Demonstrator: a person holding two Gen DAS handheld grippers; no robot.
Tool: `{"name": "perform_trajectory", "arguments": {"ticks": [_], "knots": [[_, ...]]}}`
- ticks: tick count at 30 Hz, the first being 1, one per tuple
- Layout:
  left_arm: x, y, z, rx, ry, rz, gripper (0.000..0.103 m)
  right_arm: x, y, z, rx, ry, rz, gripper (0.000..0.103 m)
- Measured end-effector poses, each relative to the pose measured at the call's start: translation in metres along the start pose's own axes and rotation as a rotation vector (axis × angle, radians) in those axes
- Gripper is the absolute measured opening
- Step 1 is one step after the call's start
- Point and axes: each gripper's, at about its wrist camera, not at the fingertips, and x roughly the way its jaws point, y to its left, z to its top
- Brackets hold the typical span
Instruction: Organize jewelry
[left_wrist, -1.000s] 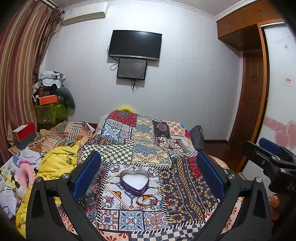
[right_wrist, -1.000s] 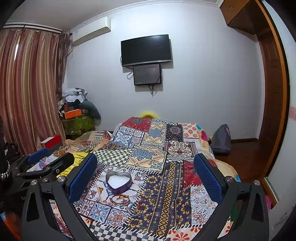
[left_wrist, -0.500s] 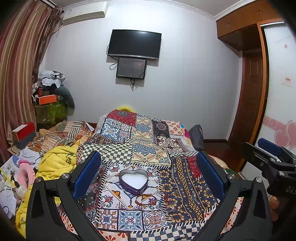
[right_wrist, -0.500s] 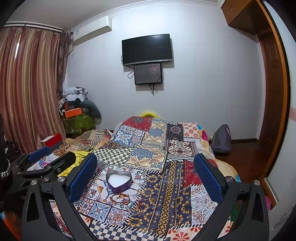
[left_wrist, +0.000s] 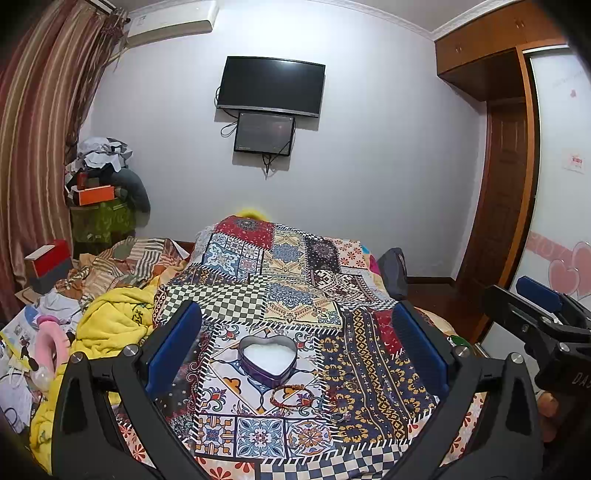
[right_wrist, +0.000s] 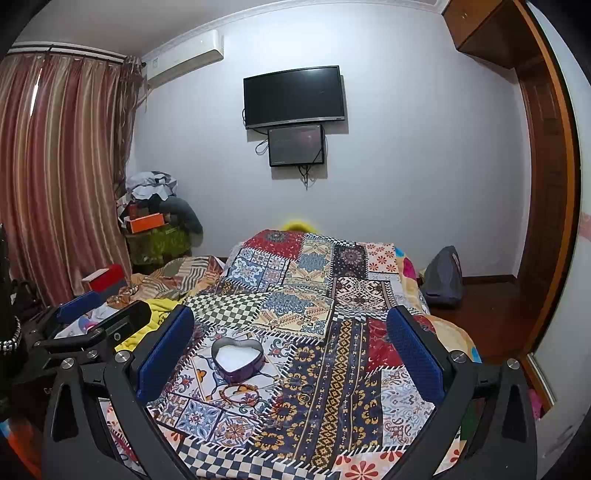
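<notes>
On the patchwork bedspread, seen from both wrist cameras:

Left gripper: jaws spread wide, holding nothing and touching nothing; its blue pads frame the heart box from above the near edge of the bed.

Heart-shaped box: purple-walled, open, white inside; it sits on the cloth between the left gripper's fingers (its lobes face the far wall, its tip faces the cameras).

Bracelet: a reddish-brown loop lying flat just in front of the box's tip, apart from it; its long axis runs left to right across the bed.

Ring: a small metallic piece on the cloth to the right of the bracelet, nearer the camera (too small to tell its facing).

Right gripper: jaws likewise fully apart and empty, clear of the cloth; in its view the box and bracelet lie toward its left finger, and the left gripper shows at the left edge.
</notes>
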Motion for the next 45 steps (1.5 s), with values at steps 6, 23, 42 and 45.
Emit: {"name": "perform_trajectory", "arguments": {"ticks": [6,23,42,45], "knots": [[0.000,0.000,0.000,-0.001,0.002,-0.002,0.103,0.001,-0.001,0.000,0.001,0.005,0.000,0.103],[0.000,0.000,0.000,0.000,0.004,-0.002,0.103,0.005,-0.003,0.000,0.009,0.017,-0.003,0.103],[0.033,0.013,-0.012,-0.023,0.101,0.030,0.103,0.036,-0.015,-0.019,0.025,0.128,-0.045,0.103],[0.046,0.020,-0.020,-0.036,0.144,0.054,0.103,0.048,-0.020,-0.025,0.026,0.176,-0.038,0.103]]}}
